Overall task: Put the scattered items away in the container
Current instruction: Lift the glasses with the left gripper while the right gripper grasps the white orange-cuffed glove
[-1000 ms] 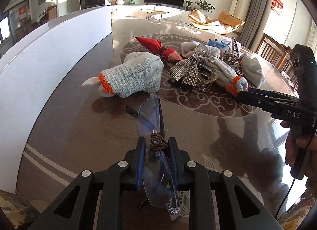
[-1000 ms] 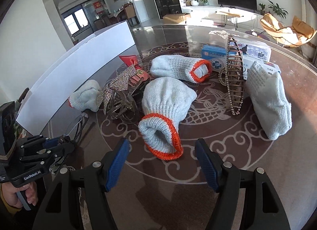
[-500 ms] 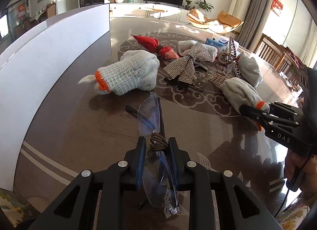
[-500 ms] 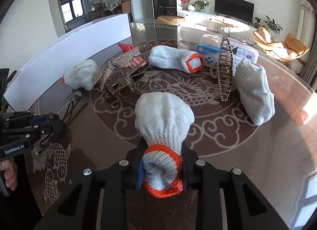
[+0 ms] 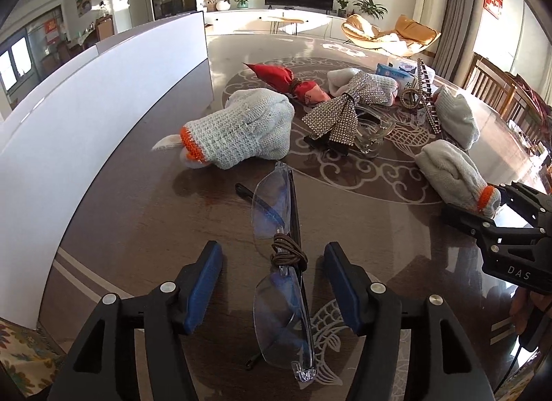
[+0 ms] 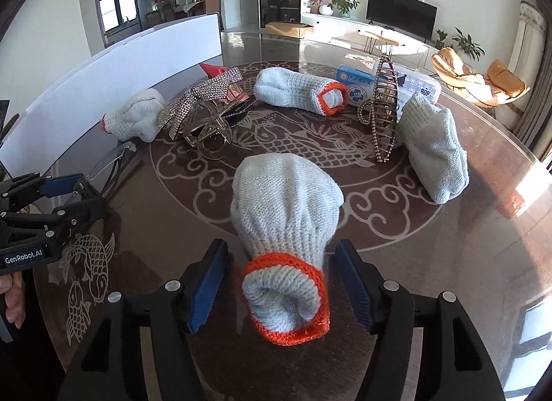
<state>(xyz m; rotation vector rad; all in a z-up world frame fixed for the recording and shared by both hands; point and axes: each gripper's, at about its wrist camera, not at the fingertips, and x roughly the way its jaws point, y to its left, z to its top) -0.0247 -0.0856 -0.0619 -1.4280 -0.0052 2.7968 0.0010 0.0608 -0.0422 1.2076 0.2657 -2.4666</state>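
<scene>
Clear glasses (image 5: 276, 214) with a brown hair tie (image 5: 288, 252) wound round them lie on the dark table. My left gripper (image 5: 272, 253) straddles them; its jaws are opening and the blue pads (image 5: 207, 273) stand clear of the frame. A rolled grey glove with an orange cuff (image 6: 286, 214) lies between the jaws of my right gripper (image 6: 282, 250), which are also opening, pads off the cuff. Each gripper shows in the other view: the right gripper (image 5: 496, 218) at the right edge, the left gripper (image 6: 65, 194) at the left edge. A white box wall (image 5: 103, 107) runs along the left.
Further back lie more rolled gloves (image 5: 241, 128) (image 6: 296, 90) (image 6: 434, 145), a red folded cloth (image 5: 286, 80), a rhinestone bow (image 5: 341, 107) on a clear hair claw (image 5: 372, 131), a beaded brown clip (image 6: 383, 107) and a blue-and-white box (image 6: 355, 85). A hand (image 6: 13, 301) holds the left gripper's handle.
The left jaws, shut on the glasses before, have spread apart. The right jaws went from open to shut on the glove's cuff and have let it go again, with the glove drawn nearer.
</scene>
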